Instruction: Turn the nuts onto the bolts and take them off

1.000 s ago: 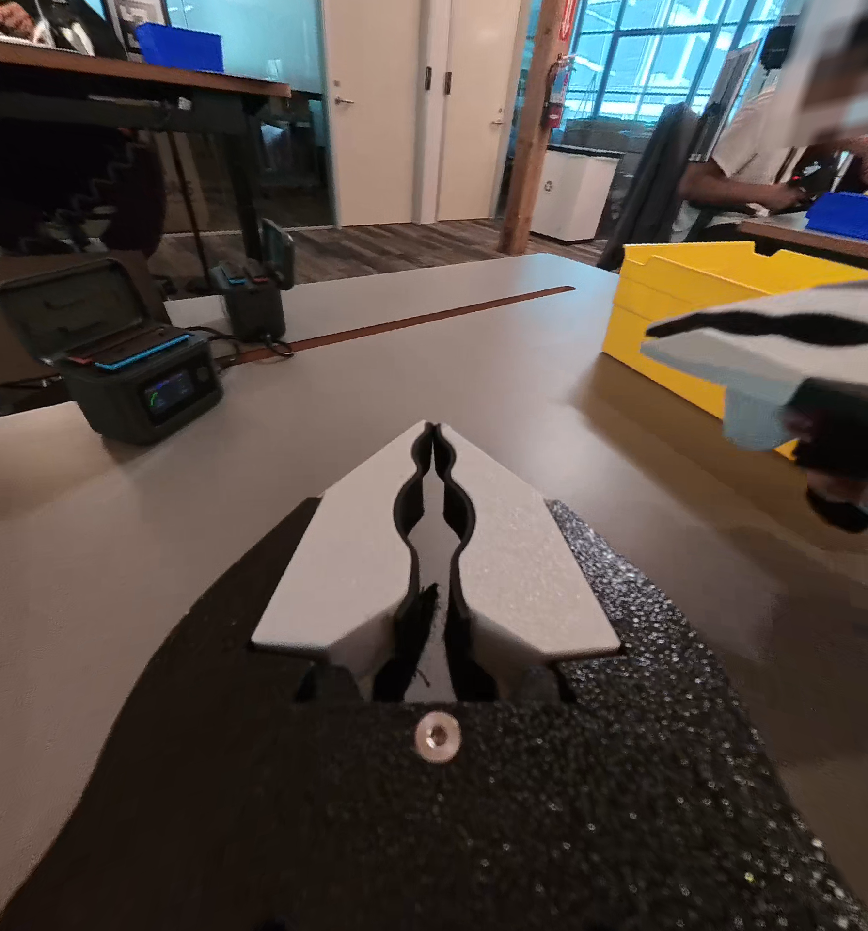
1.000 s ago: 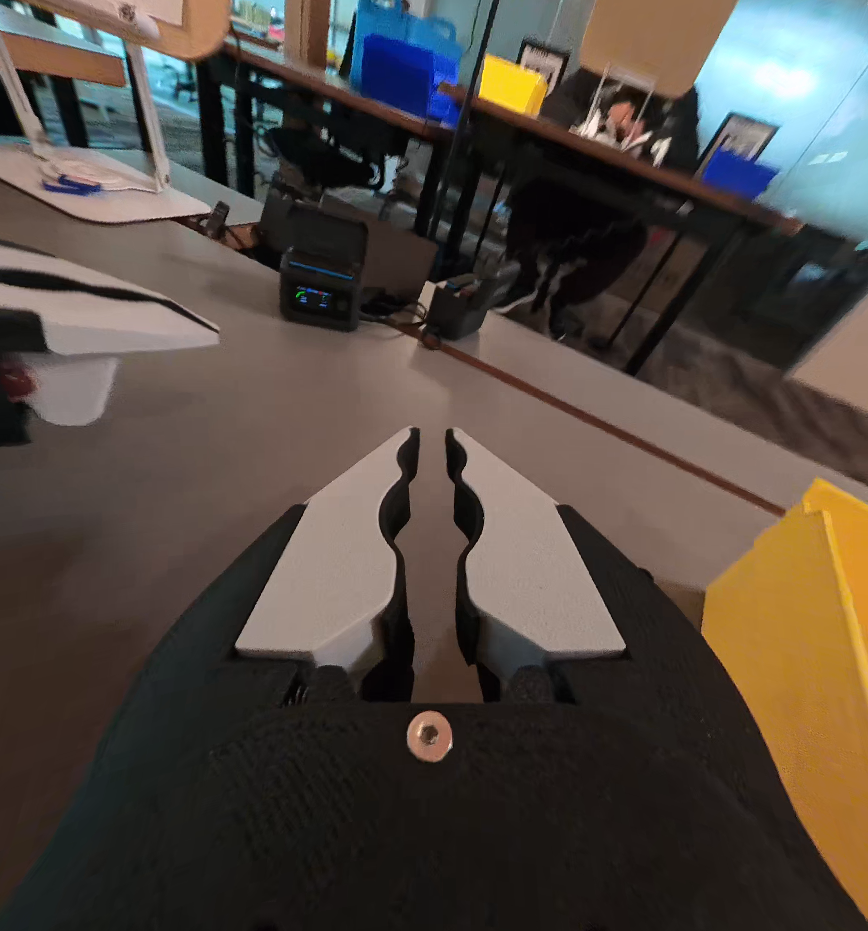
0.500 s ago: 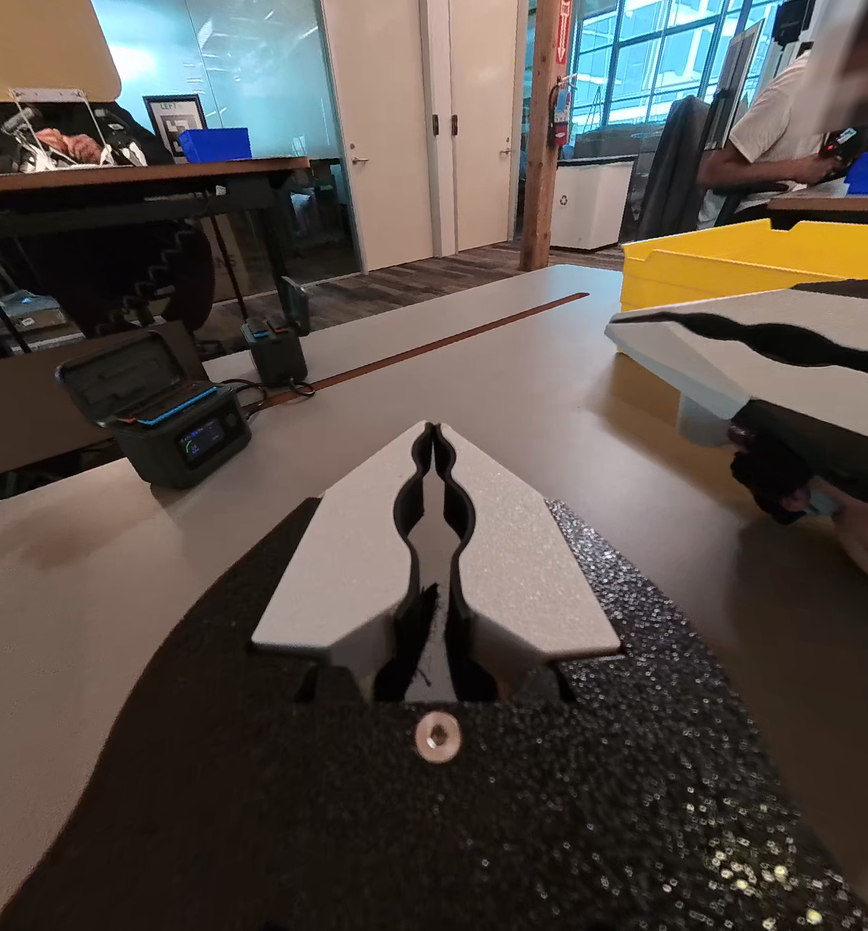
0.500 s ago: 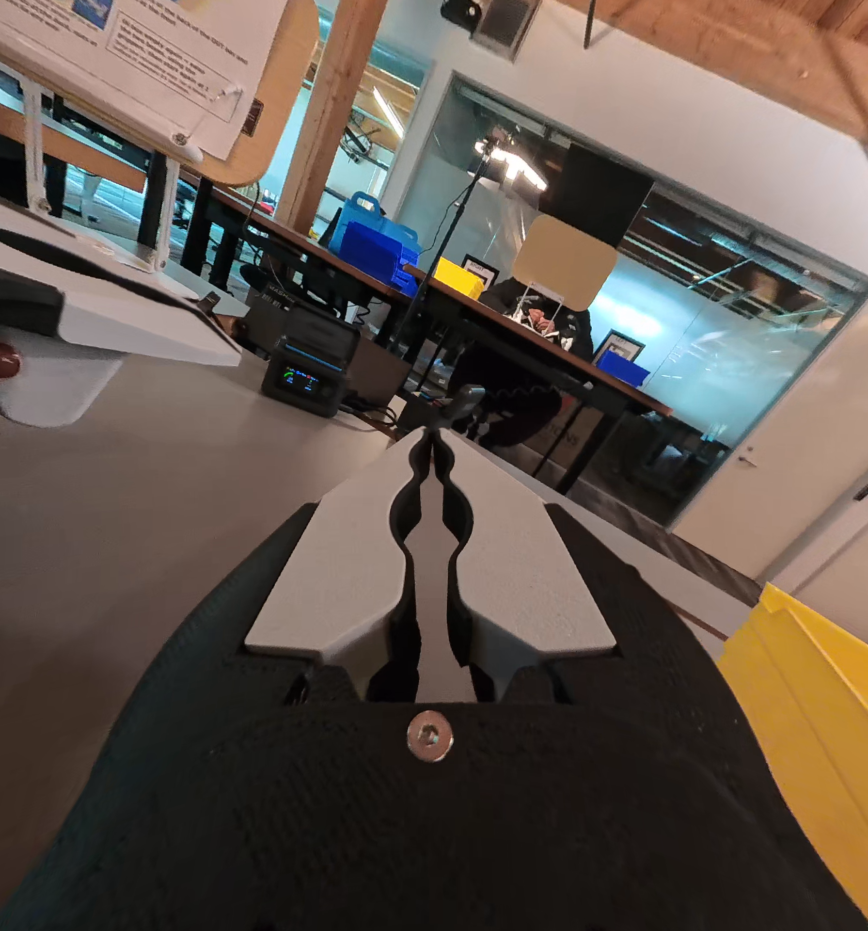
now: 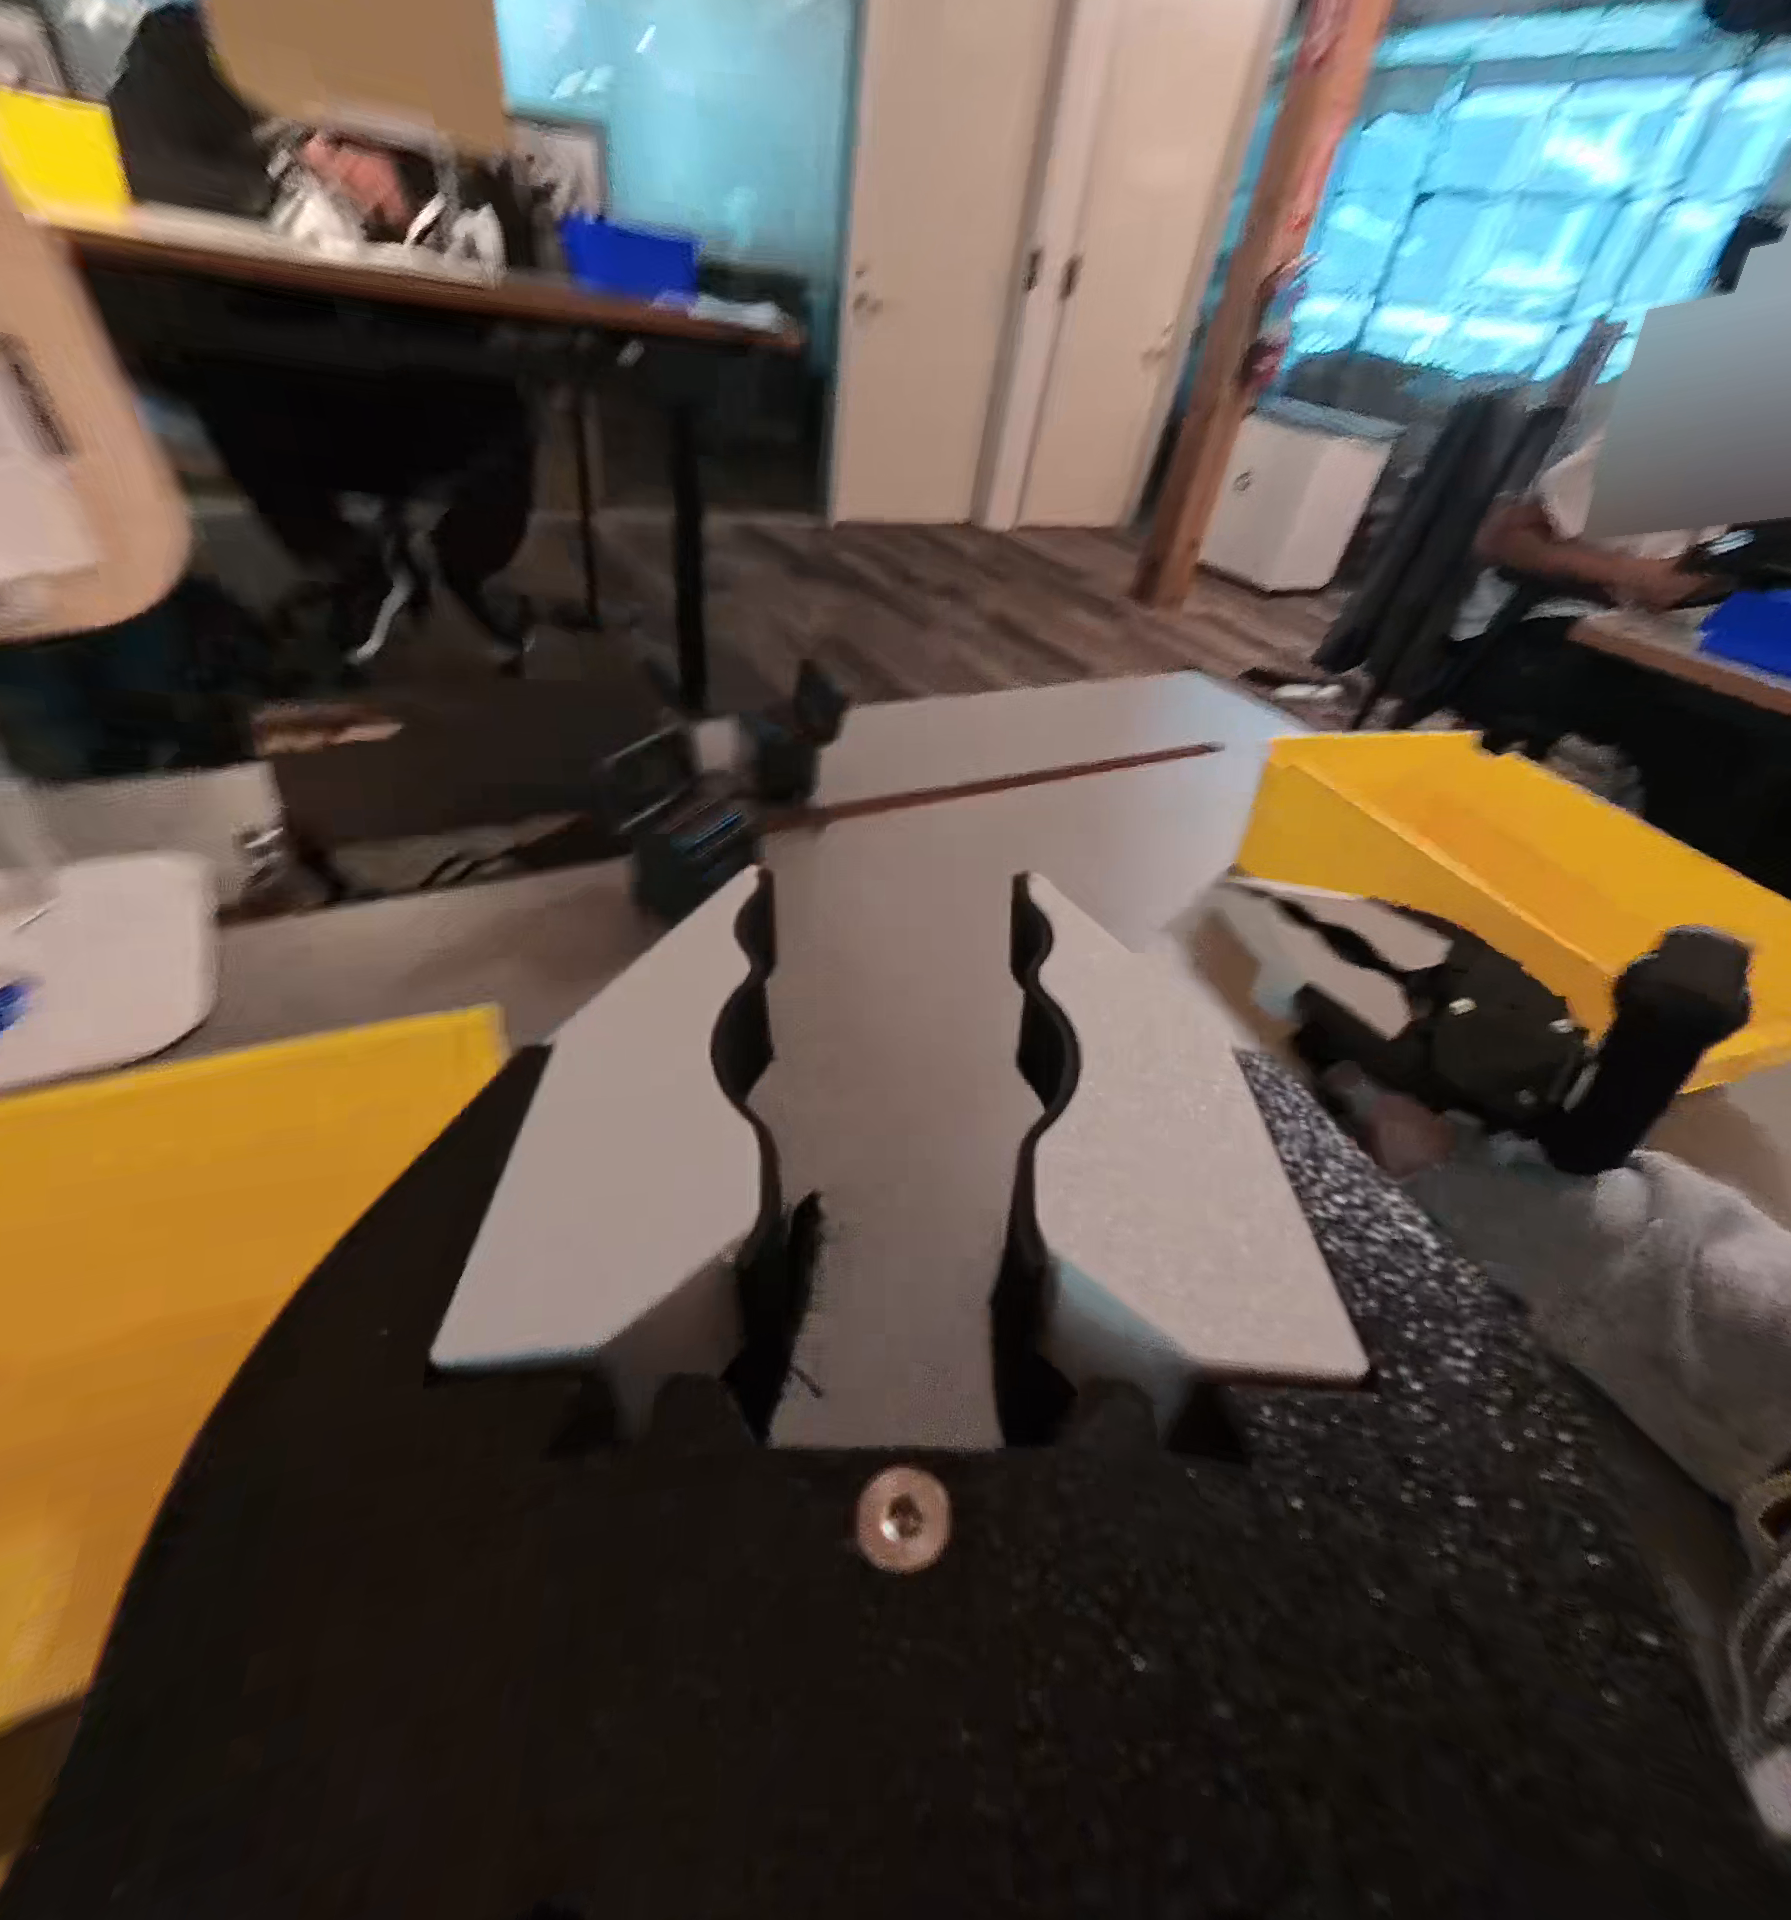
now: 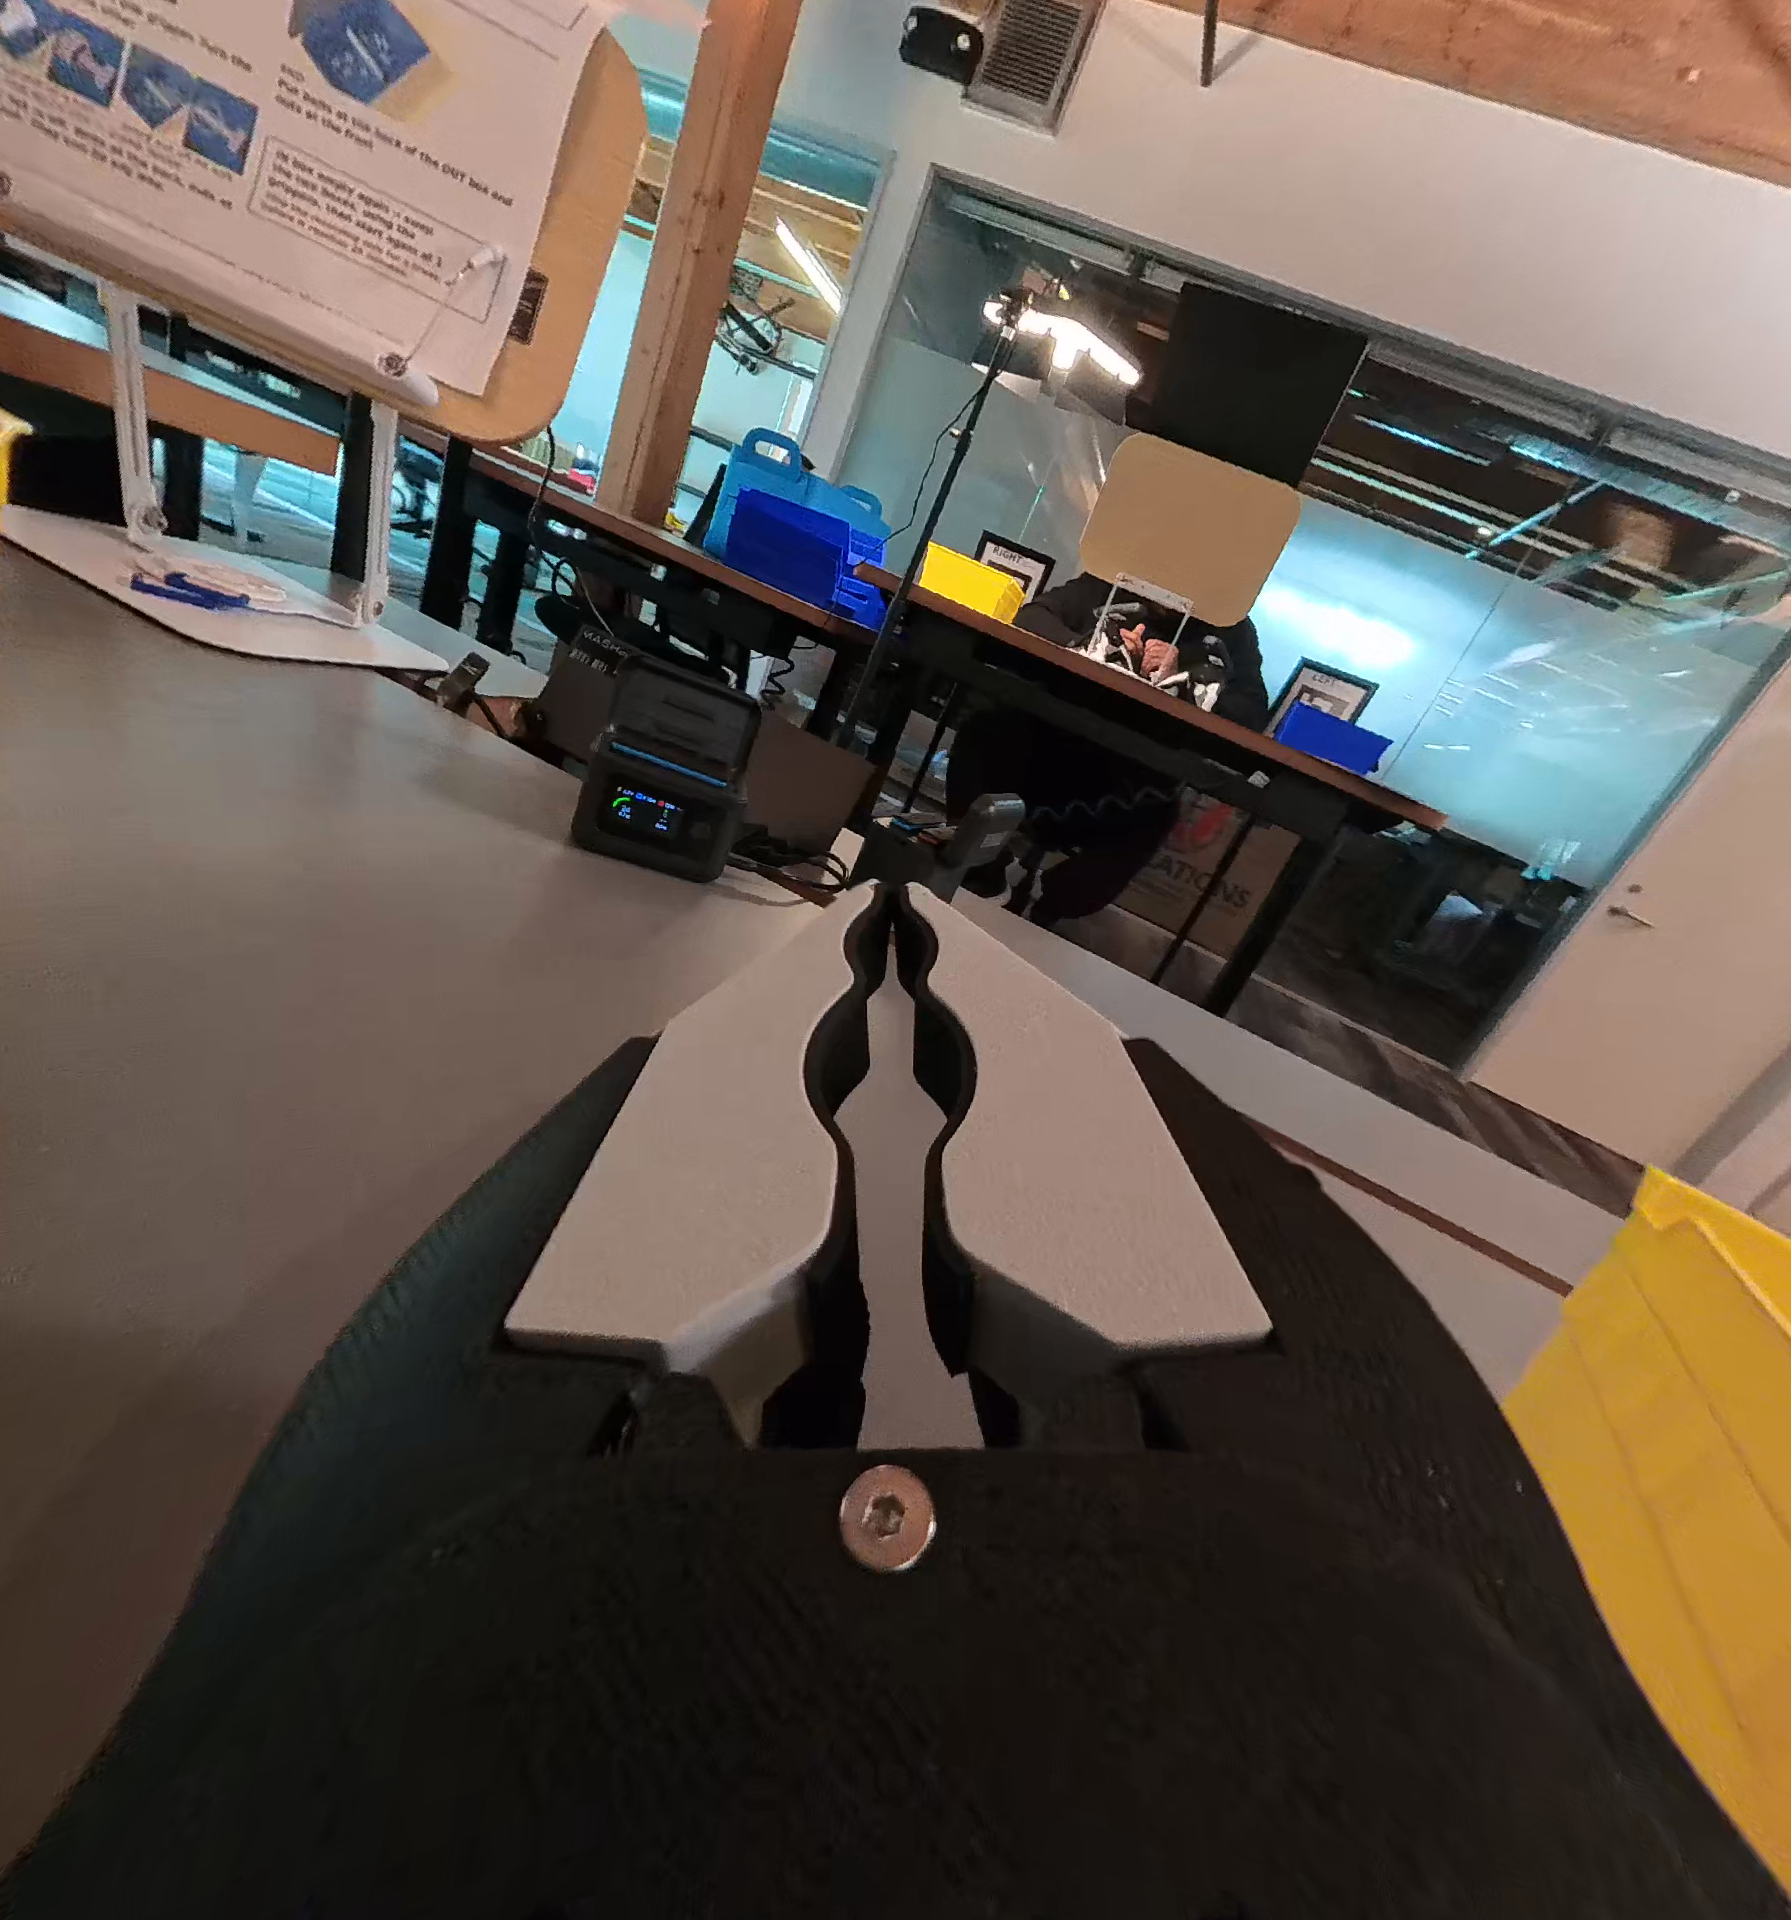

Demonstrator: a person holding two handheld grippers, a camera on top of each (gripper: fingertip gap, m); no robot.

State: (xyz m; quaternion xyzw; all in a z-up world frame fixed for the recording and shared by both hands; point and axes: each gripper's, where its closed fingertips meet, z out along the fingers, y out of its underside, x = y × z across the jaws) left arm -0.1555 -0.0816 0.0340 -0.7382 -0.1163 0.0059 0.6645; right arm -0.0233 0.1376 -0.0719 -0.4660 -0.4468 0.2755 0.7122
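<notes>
No nuts or bolts show in either view. My left gripper is open and empty, raised above the grey table. My right gripper is shut and empty, low over the table. It also shows in the left wrist view, resting to the right in front of a yellow bin. A second yellow bin lies at the left, close under my left gripper. The insides of both bins are hidden.
A dark charger case with a small screen and a small black dock with cables stand at the table's far edge. A sign stand on a white base is at the far left. A yellow bin wall is close at the right. The left gripper's tips are roughly 30 cm from the right gripper's.
My left gripper has opened, risen and swung left, so the left yellow bin came into view. My right gripper has closed and tilted upward; the left gripper left its view.
</notes>
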